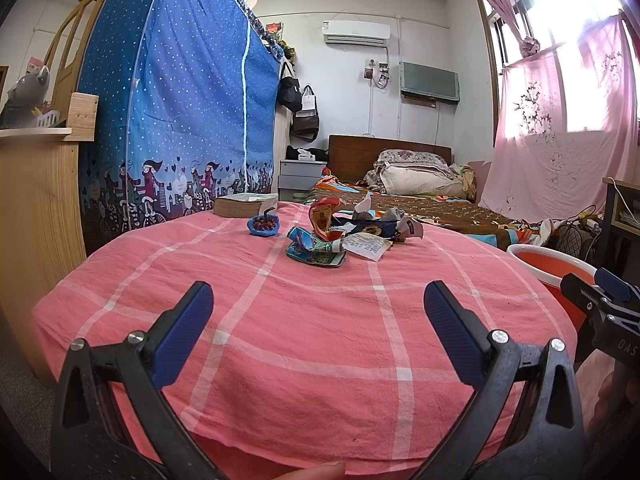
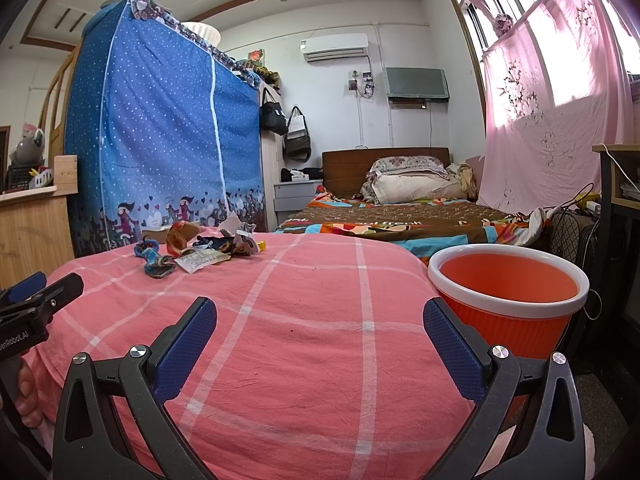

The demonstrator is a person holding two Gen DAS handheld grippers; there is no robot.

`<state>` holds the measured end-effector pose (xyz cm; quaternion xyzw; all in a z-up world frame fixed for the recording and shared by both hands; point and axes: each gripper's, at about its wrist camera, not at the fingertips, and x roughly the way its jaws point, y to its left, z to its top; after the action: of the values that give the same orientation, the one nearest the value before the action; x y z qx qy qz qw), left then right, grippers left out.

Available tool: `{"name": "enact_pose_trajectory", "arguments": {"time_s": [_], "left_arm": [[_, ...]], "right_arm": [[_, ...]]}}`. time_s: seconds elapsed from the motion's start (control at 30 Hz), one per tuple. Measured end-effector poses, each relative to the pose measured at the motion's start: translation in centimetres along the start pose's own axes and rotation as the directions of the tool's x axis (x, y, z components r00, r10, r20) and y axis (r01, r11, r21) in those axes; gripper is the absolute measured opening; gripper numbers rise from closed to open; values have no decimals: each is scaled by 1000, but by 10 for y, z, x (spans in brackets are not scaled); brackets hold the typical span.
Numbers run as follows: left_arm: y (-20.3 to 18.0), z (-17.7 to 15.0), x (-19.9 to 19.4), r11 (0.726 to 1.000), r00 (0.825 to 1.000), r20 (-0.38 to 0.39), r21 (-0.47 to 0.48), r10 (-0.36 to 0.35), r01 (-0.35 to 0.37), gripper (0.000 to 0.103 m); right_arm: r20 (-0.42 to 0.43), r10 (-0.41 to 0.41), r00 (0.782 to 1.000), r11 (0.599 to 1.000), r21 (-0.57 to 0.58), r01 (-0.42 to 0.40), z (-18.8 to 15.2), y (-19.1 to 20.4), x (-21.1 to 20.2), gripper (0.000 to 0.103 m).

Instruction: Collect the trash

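A pink checked cloth (image 1: pixel 304 320) covers a rounded table that fills the lower half of both wrist views, in a bedroom. Behind it stand a blue polka-dot fabric wardrobe (image 1: pixel 180 100) and a bed (image 2: pixel 400 216) with folded bedding.

Just beside the table's right edge stands an orange bin with a white rim (image 2: pixel 508 280), its mouth open and nothing visible inside. In the left wrist view only a slice of the bin shows at the right.

A thick book (image 1: pixel 245 205) lies at the far edge of the table.

The trash (image 1: pixel 340 236) sits in one loose pile on the far side of the cloth: crumpled snack wrappers in red, teal and dark blue, and a white printed slip. A small blue wrapper (image 1: pixel 263 225) lies just left of the pile, apart from it.

The left gripper (image 1: pixel 318 316) hovers low over the near cloth, jaws spread wide and holding nothing. The right gripper (image 2: pixel 320 322) hovers likewise, jaws wide and empty, with the bin close to its right finger.

No piece appears collected yet. The wrappers look light and tangled, so a pinch may lift several at once and shed some over the floor on the way to the bin. Closing too low could snag the wrinkled cloth and drag the pile.
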<state>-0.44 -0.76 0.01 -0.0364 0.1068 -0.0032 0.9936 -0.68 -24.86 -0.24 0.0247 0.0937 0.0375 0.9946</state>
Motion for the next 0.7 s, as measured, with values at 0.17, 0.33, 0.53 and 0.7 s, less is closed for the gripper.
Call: {"name": "enact_pose_trajectory", "arguments": {"time_s": [0.17,0.33,0.53,0.7], "left_arm": [[0,0,0,1000,1000,1,0,-1,1,103],[0,0,0,1000,1000,1,0,-1,1,103],[0,0,0,1000,1000,1,0,0,0,103],[0,0,0,1000,1000,0,1,0,0,103]], "right_arm": [[0,0,1000,1000,1,0,-1,-1,1,103],[-1,0,1000,1000,1,0,0,-1,0,103],[-1,0,1000,1000,1,0,0,-1,0,103],[-1,0,1000,1000,2,0,-1,-2,1,103]]}}
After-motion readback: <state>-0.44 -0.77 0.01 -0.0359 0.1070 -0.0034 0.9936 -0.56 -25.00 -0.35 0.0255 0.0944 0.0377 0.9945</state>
